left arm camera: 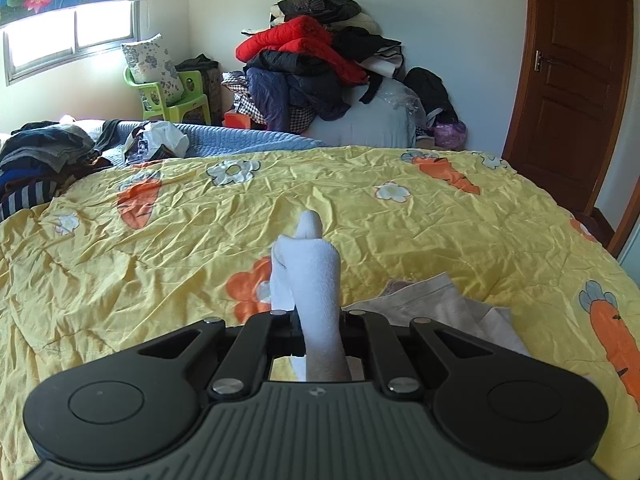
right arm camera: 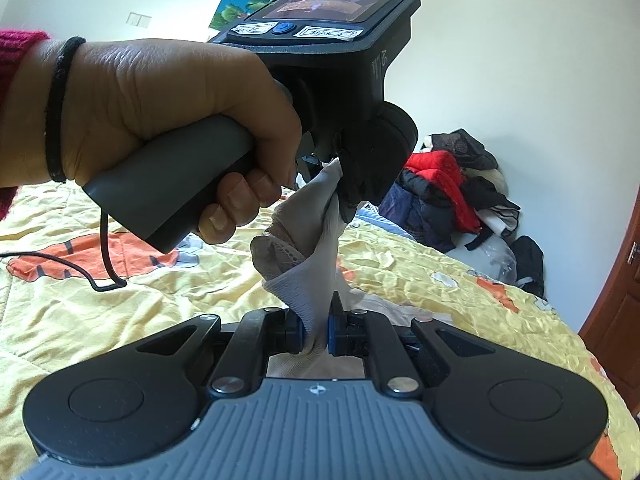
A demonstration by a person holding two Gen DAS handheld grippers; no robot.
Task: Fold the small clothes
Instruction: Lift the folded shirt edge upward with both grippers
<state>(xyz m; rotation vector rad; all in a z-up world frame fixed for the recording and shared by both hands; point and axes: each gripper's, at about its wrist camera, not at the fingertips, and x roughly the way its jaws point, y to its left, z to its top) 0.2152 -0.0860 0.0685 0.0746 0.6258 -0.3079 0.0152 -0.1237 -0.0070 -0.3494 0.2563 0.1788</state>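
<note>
Nearest to us in the left wrist view, our left gripper [left arm camera: 320, 322] has its jaws pressed together on a white sock [left arm camera: 316, 280], which stands up out of the pinch with its toe end leaning away from us over the bed. In the right wrist view, our right gripper [right arm camera: 316, 330] also pinches the sock [right arm camera: 308, 256] between its blue pads; the fabric runs up from there to the left gripper [right arm camera: 340, 176], so the sock hangs stretched between the two tools, clear of the bedding. Our left hand [right arm camera: 160, 120] wraps the grey handle of that tool, with a black band on the wrist and a red sleeve [right arm camera: 16, 48] at the edge of the picture.

Just beyond, a pale folded garment [left arm camera: 436, 304] lies flat on the yellow quilt [left arm camera: 200, 248] with its carrots and flowers. Further off to the left, a heap of dark clothes [left arm camera: 44, 156] sits at the quilt's edge. Against the far wall we see a tall clothes pile [left arm camera: 316, 64] topped with a red jacket, a green plastic chair [left arm camera: 176, 96] holding a flowered pillow, and a brown door [left arm camera: 576, 76] on the right.
</note>
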